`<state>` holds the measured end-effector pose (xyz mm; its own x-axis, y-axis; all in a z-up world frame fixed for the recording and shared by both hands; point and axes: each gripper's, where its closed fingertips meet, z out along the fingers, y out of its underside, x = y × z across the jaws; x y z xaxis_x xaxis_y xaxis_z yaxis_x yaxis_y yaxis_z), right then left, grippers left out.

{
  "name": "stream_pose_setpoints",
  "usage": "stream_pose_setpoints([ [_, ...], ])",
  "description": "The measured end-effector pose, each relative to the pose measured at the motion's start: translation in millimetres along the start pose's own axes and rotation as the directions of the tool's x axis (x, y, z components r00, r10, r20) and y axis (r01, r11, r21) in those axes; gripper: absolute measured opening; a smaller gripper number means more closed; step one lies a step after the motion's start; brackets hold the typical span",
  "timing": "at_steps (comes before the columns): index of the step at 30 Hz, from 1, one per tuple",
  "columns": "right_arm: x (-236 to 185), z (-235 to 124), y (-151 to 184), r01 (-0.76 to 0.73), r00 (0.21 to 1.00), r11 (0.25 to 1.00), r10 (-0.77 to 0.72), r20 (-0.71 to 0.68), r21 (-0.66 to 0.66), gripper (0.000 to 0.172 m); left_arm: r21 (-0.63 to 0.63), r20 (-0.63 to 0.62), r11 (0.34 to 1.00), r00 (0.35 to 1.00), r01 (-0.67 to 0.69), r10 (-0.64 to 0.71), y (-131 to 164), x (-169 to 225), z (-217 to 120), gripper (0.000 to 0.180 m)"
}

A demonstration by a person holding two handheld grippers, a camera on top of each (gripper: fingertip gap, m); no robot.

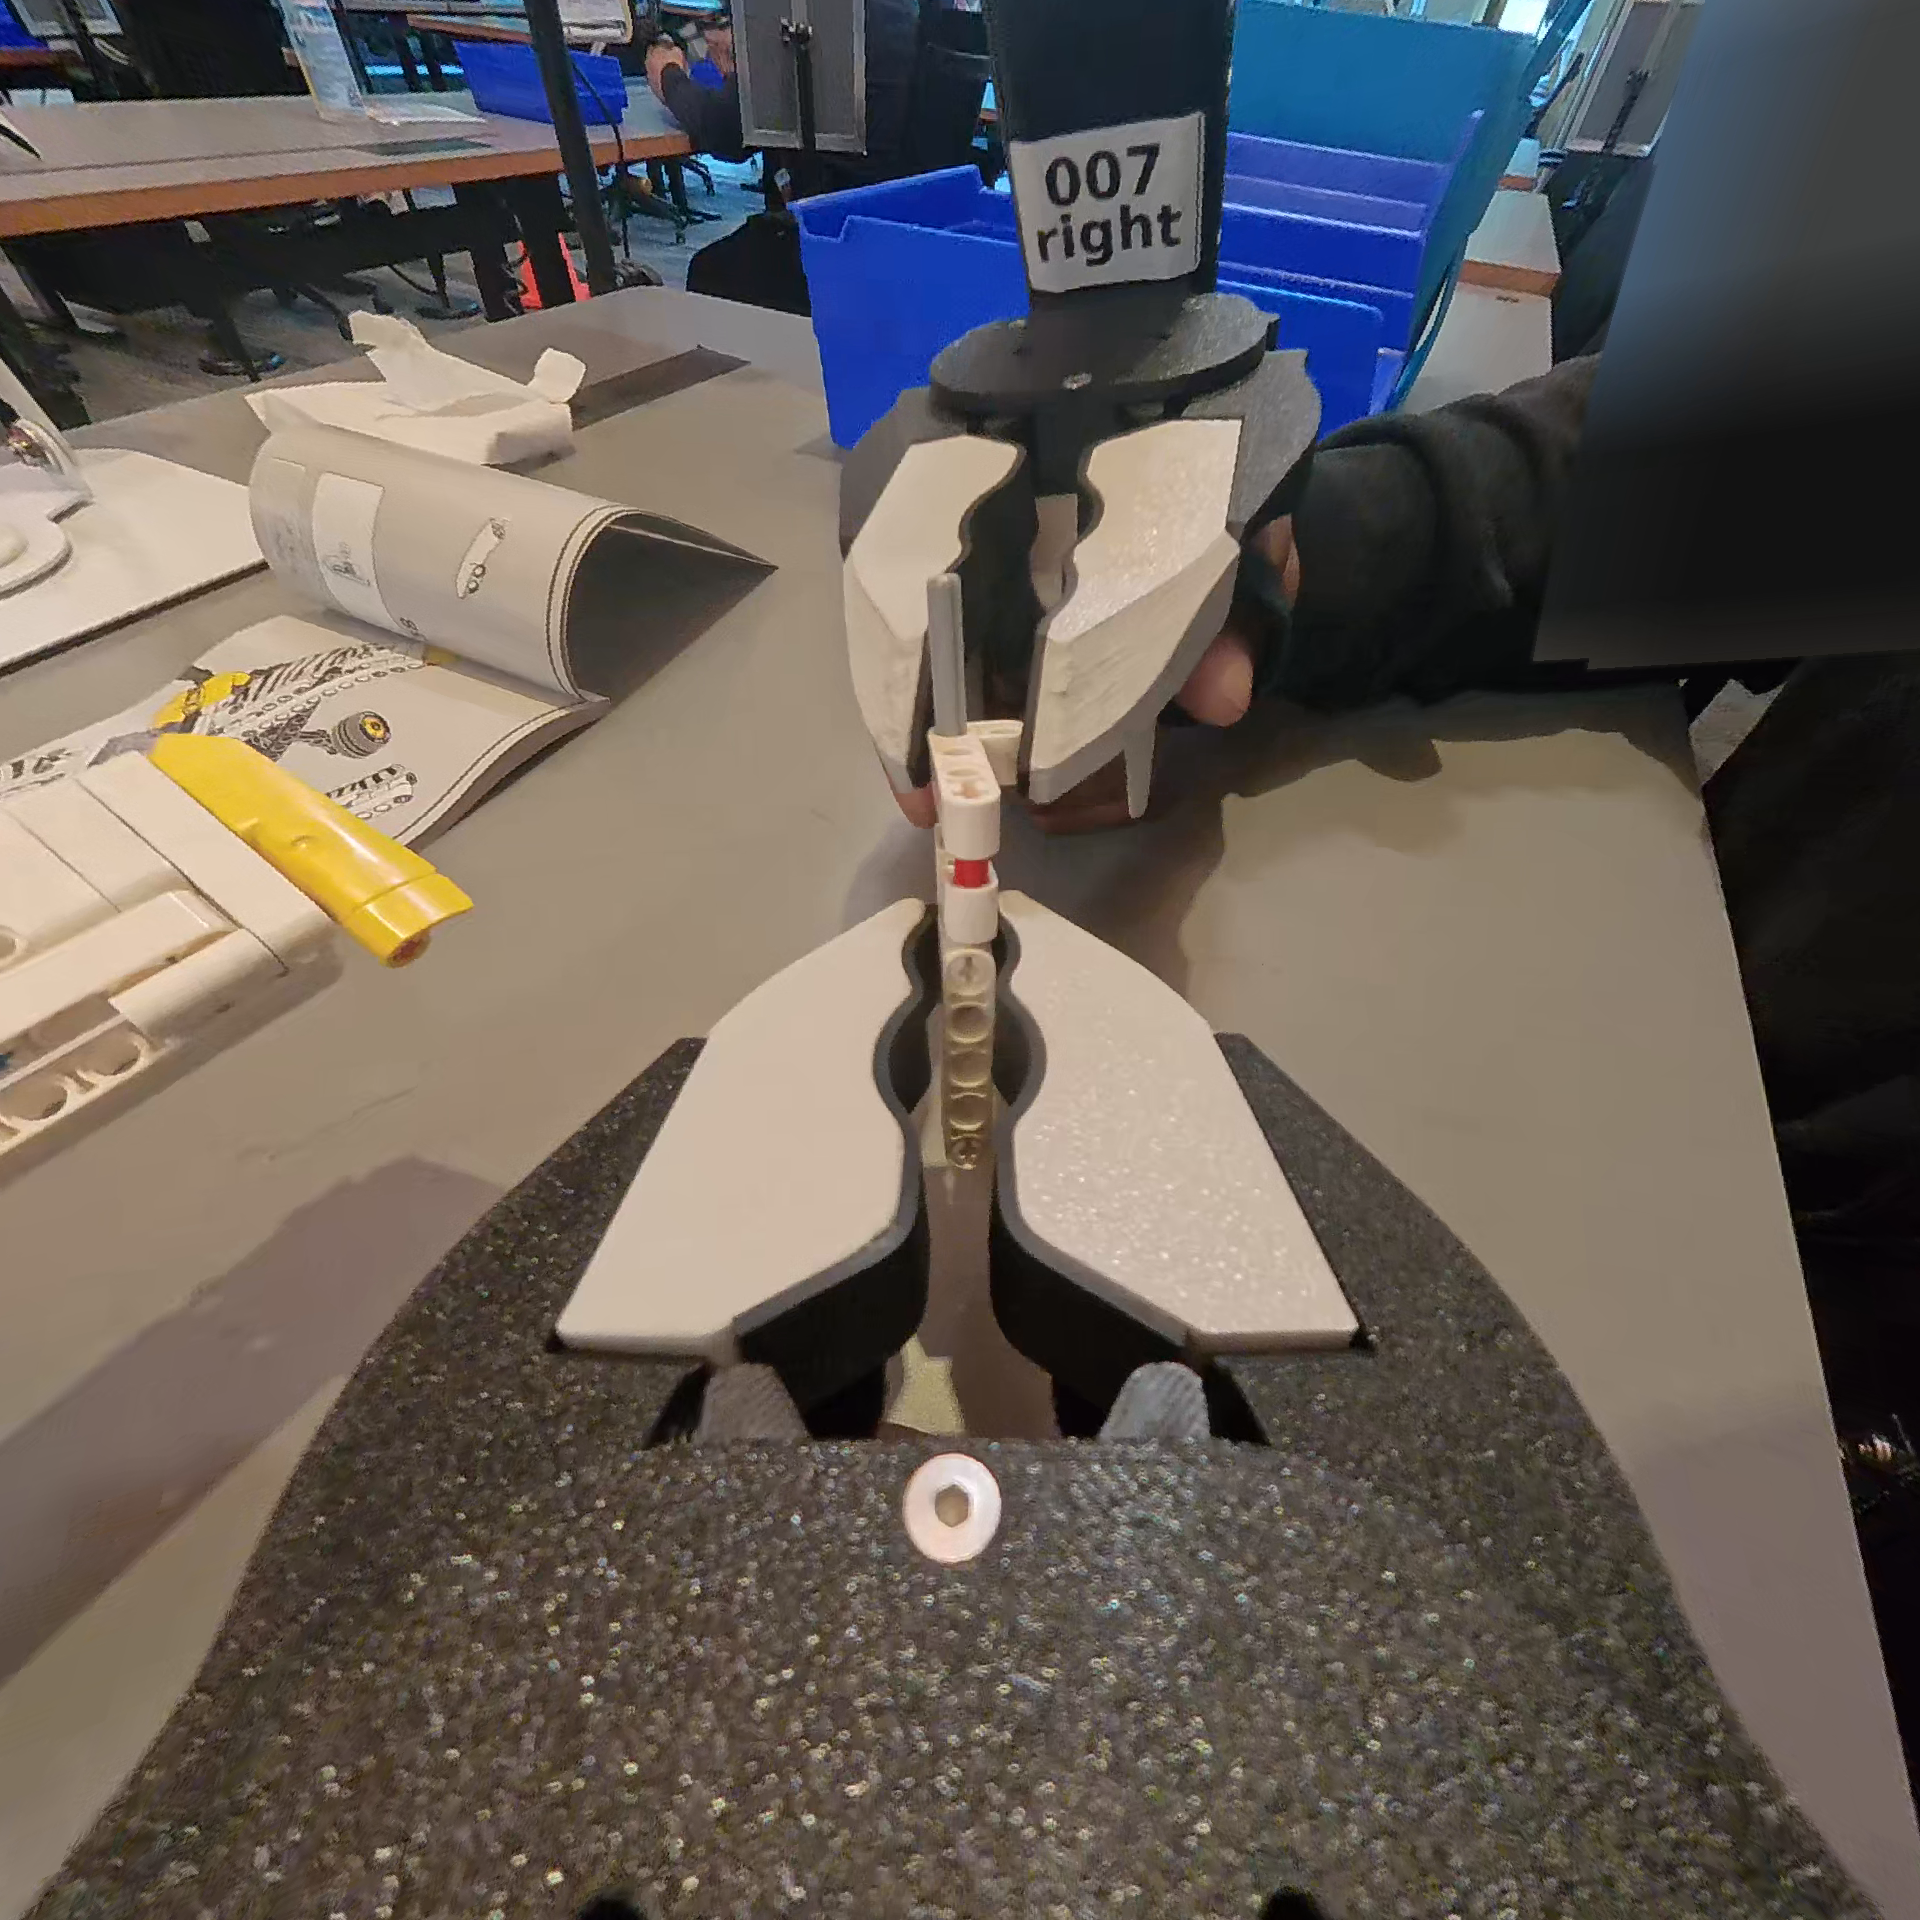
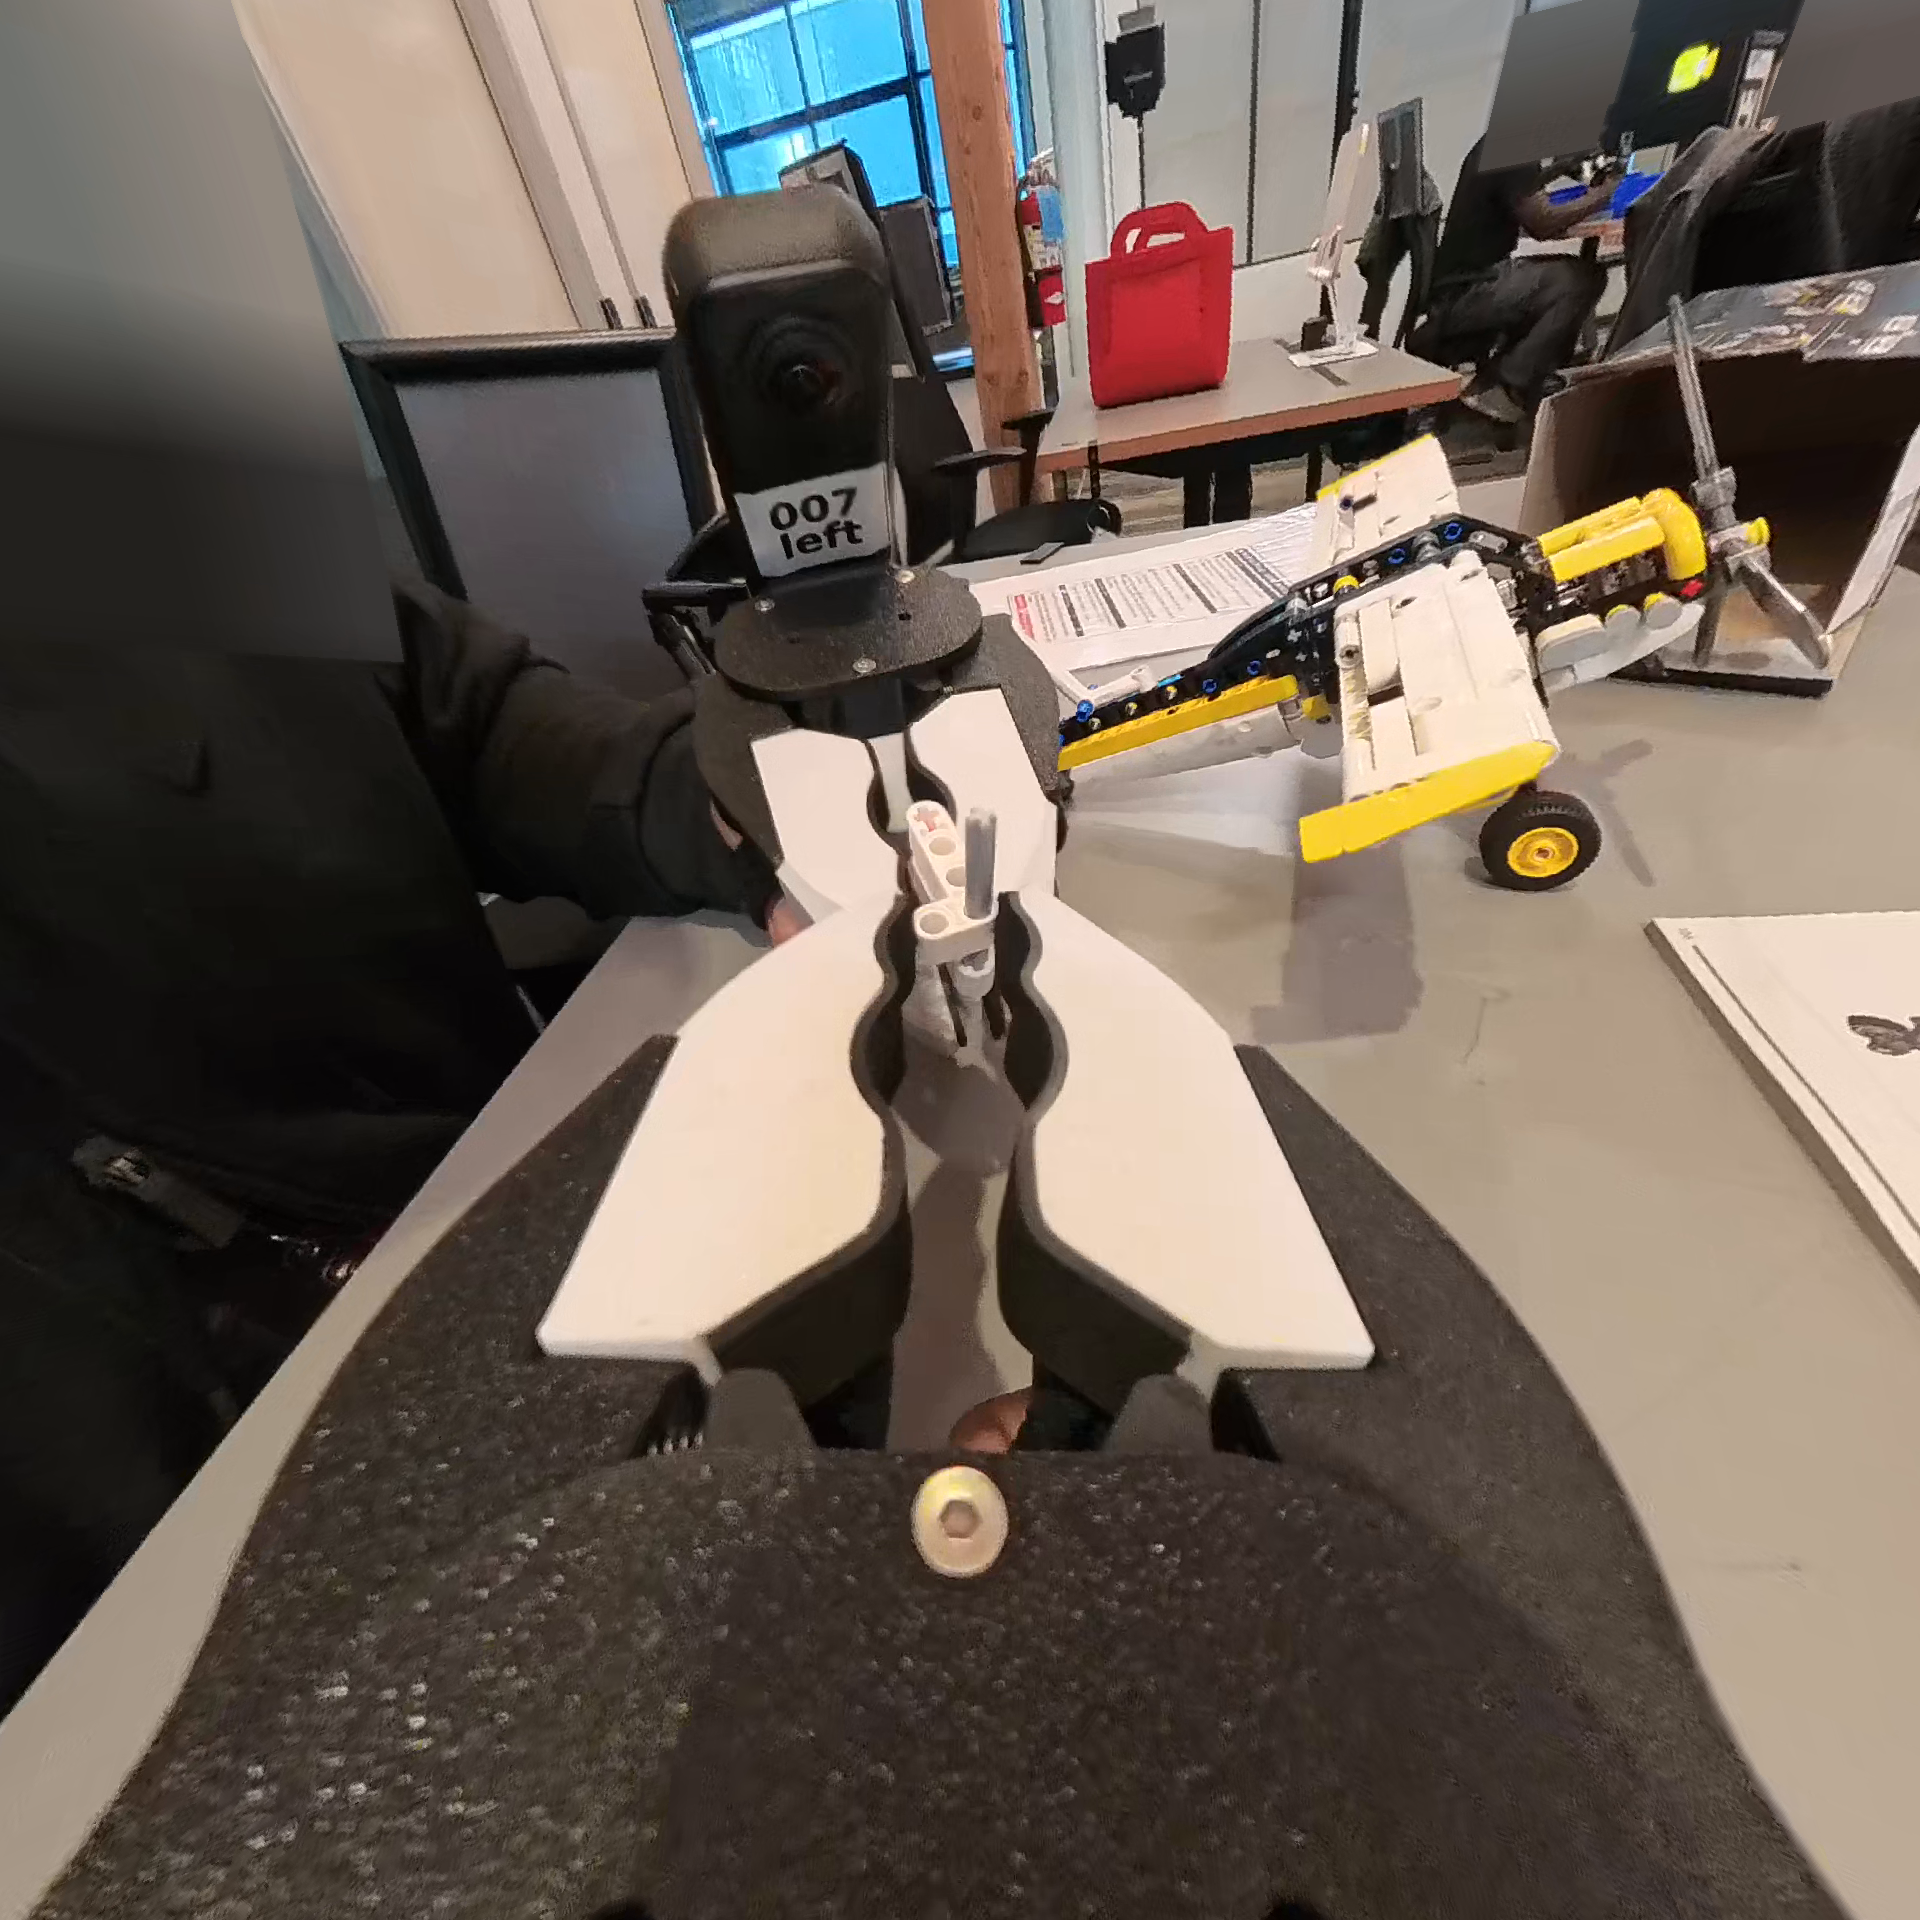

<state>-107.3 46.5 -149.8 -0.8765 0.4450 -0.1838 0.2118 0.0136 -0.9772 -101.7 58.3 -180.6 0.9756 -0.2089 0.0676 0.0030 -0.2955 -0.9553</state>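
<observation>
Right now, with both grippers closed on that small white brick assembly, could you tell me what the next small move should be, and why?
Probably press the grey axle further down. It still stands tall above the white connector between the right gripper fingers, while the left gripper steadies the white beam end.

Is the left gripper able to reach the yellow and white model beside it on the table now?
Probably not freely: the left gripper is shut on the white beam assembly, which the right gripper also grips. The way over the table to the model looks clear.
</observation>
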Motion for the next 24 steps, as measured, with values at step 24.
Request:
stream_pose_setpoints([
  [24,2.6,2.0,1.5,-0.038,0.999,0.999,0.038,-0.022,-0.008,0.015,-0.007,-0.029,0.998,0.997,0.068,-0.069,0.7,-0.6,2.7,0.007],
])
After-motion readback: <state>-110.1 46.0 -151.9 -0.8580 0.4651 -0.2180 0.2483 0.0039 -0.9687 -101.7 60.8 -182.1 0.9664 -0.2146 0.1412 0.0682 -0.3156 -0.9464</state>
